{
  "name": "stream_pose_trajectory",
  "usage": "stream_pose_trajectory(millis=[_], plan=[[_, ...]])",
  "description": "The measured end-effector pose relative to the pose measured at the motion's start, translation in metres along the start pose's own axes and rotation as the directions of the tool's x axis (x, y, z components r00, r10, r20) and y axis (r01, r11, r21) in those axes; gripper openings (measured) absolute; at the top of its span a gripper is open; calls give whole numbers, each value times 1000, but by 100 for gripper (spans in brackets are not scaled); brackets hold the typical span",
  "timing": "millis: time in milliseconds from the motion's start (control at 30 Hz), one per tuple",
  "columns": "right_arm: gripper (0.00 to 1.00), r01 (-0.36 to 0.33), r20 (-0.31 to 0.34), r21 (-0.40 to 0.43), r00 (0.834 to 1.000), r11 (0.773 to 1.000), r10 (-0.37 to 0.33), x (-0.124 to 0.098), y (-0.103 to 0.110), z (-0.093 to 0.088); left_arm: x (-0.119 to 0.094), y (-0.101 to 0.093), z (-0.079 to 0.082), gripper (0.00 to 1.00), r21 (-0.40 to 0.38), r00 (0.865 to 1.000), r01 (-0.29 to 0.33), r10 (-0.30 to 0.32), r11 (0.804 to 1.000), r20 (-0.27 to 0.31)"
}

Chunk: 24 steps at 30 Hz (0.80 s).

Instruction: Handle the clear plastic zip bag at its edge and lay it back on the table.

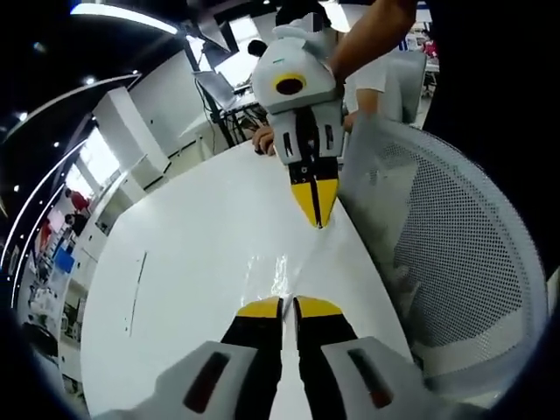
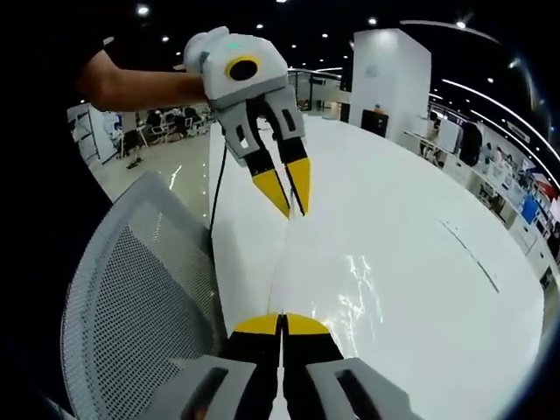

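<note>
Left tool (image 1: 288, 305) has its yellow tips pressed together on the near edge of the clear plastic zip bag (image 1: 278, 267), which lies flat on the white bench (image 1: 175, 262) and reads only as faint glare. Right tool (image 2: 283, 323) is likewise clamped on the bag's opposite edge. Both work close to the bench edge beside a mesh chair (image 1: 455, 254); open surface spreads away from the chair.

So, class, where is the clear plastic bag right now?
The clear bag is stretched over the white table, between the two grippers: left gripper at one edge, right gripper at the other, beside the mesh chair.
</note>
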State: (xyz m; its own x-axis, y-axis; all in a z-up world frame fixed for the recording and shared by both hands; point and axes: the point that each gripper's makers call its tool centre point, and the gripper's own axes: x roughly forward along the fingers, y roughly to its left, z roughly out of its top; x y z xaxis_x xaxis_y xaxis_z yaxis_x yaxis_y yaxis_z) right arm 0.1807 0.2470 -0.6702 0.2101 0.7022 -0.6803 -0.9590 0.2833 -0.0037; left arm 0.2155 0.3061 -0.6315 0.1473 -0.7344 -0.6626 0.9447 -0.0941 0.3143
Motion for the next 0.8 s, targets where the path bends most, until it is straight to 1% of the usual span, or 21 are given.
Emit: stream_pose_trajectory(millis=[267,333,600,800], plan=[[0,-10,1,-14,1000,1000,10,0,0,8,-11,7,14,5,56,1000,-26,26,998,1],[0,-9,2,-18,1000,1000,9,1,-1,9,-12,8,14,5,59,1000,-28,28,998,0],[0,-1,10,-29,1000,1000,1,3,-3,14,-20,16,-1,6,21,998,-55,56,998,-16],[0,-12,-1,-30,1000,999,12,7,-3,16,-29,22,-2,6,11,997,-79,79,997,-17]])
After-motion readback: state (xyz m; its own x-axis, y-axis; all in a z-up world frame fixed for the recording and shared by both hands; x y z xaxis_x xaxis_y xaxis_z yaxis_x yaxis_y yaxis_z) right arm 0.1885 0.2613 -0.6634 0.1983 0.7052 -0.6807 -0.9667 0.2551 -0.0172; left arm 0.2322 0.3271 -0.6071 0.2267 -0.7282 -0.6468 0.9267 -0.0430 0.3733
